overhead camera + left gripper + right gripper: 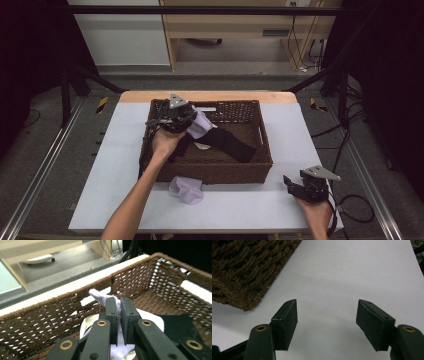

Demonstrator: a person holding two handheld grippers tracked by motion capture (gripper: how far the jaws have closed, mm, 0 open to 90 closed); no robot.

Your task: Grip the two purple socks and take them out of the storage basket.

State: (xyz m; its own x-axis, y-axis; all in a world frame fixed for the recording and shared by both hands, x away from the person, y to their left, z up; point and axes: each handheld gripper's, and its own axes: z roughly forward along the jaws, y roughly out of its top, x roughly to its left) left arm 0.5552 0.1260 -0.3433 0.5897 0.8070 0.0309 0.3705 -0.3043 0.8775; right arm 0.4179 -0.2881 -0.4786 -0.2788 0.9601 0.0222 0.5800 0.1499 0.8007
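A brown wicker basket [215, 172] stands in the middle of the white table. My left gripper [192, 120] is held over the basket's far left part, shut on a pale lilac sock [201, 125] that hangs from its jaws. In the left gripper view the left gripper [118, 305] pinches the white-looking sock [100, 297] above the basket floor, near the basket's wall [50, 312]. A black sock [230, 142] lies across the basket floor. Another lilac sock [186, 189] lies on the table in front of the basket. My right gripper [291, 183] rests open at the table's near right, and in its own view the right gripper [327, 315] holds nothing.
The basket corner [244, 277] lies left of the right gripper. A small pale round thing [202, 146] sits on the basket floor under the held sock. Bare white table [295, 135] stretches right of the basket. Metal rails and cables run along both sides of the table.
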